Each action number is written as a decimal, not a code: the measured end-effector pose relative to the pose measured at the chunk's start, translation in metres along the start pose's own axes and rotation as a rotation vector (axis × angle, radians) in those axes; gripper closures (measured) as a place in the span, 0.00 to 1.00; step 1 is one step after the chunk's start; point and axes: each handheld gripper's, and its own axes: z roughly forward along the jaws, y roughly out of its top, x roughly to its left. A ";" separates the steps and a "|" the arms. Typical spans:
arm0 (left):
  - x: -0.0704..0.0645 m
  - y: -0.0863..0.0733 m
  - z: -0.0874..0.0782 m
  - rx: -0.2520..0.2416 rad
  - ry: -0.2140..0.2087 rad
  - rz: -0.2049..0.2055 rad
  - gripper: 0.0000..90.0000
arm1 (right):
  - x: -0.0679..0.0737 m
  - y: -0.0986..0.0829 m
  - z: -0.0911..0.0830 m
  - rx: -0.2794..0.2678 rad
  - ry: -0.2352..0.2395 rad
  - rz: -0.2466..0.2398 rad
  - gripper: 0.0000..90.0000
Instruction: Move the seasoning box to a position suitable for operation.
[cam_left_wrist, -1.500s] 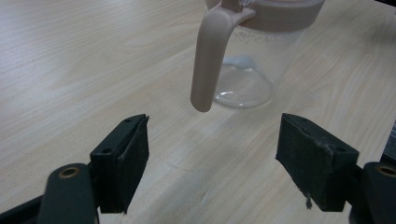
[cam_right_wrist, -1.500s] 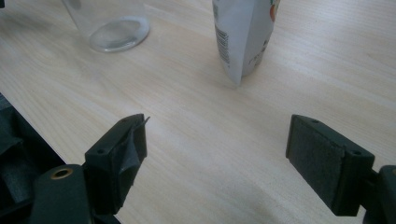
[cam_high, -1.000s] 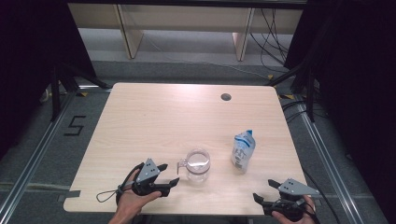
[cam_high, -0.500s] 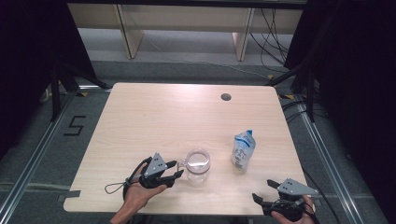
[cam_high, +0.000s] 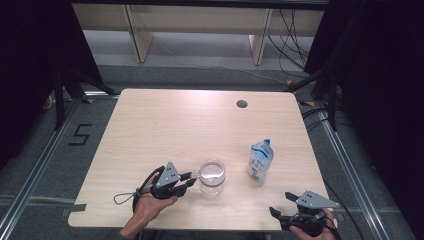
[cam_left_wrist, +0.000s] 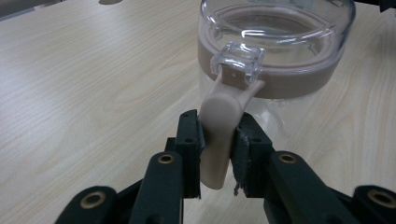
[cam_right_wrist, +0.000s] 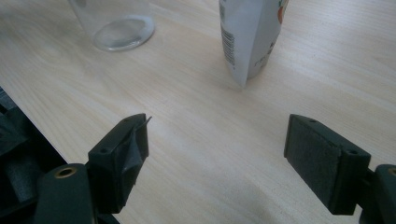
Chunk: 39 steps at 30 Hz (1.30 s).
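A clear jar (cam_high: 212, 176) with a beige band stands near the table's front middle. In the left gripper view the jar (cam_left_wrist: 275, 42) has a beige latch tab (cam_left_wrist: 219, 126) hanging from a clear clasp. My left gripper (cam_high: 192, 179) sits just left of the jar, and in its own view the left gripper (cam_left_wrist: 218, 135) is shut on that tab. A white and blue pouch (cam_high: 260, 161) stands upright to the jar's right. My right gripper (cam_high: 280, 204) rests at the front right edge. Seen from its own camera, the right gripper (cam_right_wrist: 217, 140) is open and points toward the pouch (cam_right_wrist: 252, 32) and jar (cam_right_wrist: 116, 21).
The wooden table (cam_high: 175, 125) has a round cable hole (cam_high: 242, 104) near its back right. Shelf legs and cables stand on the floor behind it. The table's front edge lies right under both hands.
My left gripper has moved right to the jar, and its jaws now grip the latch tab. The right gripper has stayed where it was.
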 end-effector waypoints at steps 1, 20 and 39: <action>0.000 0.000 0.000 0.000 -0.002 0.004 0.82 | 0.000 0.000 0.000 0.000 0.000 0.000 0.25; -0.013 -0.001 -0.003 0.003 -0.071 0.058 0.82 | 0.000 0.001 0.001 -0.011 -0.001 -0.004 0.26; -0.015 0.000 0.000 -0.003 -0.075 0.041 0.82 | -0.002 0.001 0.002 -0.014 0.004 -0.048 0.26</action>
